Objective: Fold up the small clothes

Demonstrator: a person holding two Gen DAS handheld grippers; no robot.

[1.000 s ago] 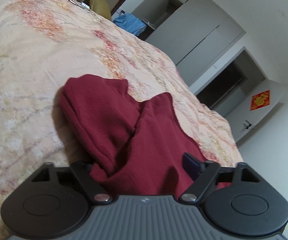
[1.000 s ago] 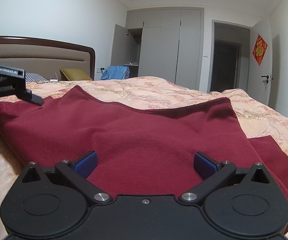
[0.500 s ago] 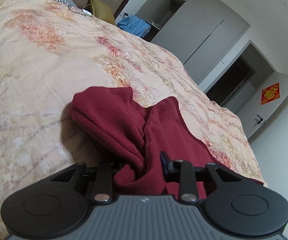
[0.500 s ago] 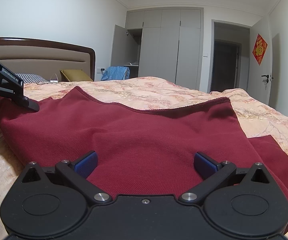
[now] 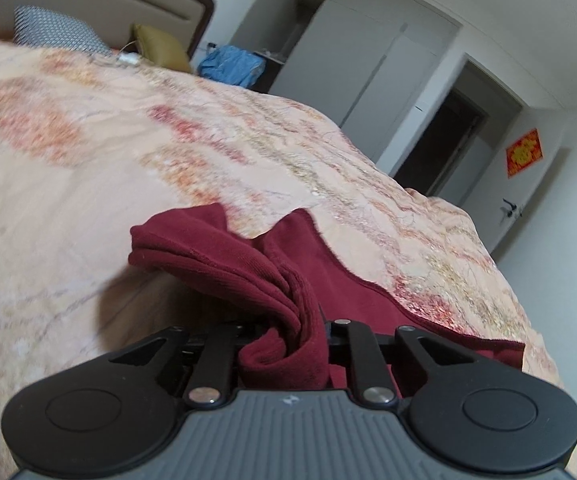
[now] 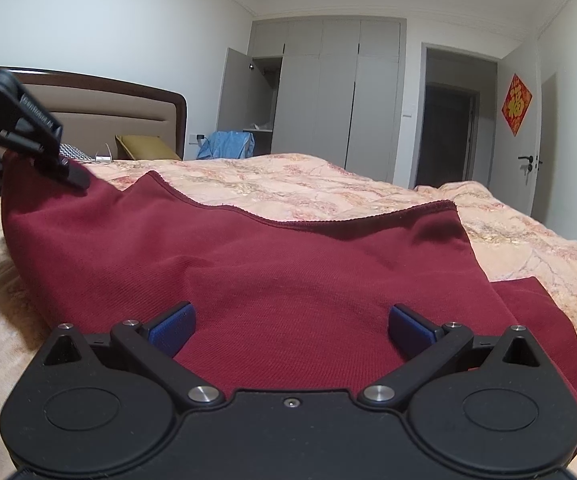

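Red cloth (image 6: 288,280) – 1 piece, on bed (image 6: 328,184). 2 grippers: left gripper (image 5: 284,340) closing, pinching cloth corner; right gripper (image 6: 290,322) spread wide over cloth – only right view shows that.

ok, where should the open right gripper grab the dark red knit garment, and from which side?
Judging from the wrist views: the near right edge of the dark red knit garment, coming in low from the near side. The right gripper stands open over flat cloth that offers no fold to pinch; the edge does. The left gripper, jaws closing, already has the bunched left corner between them.
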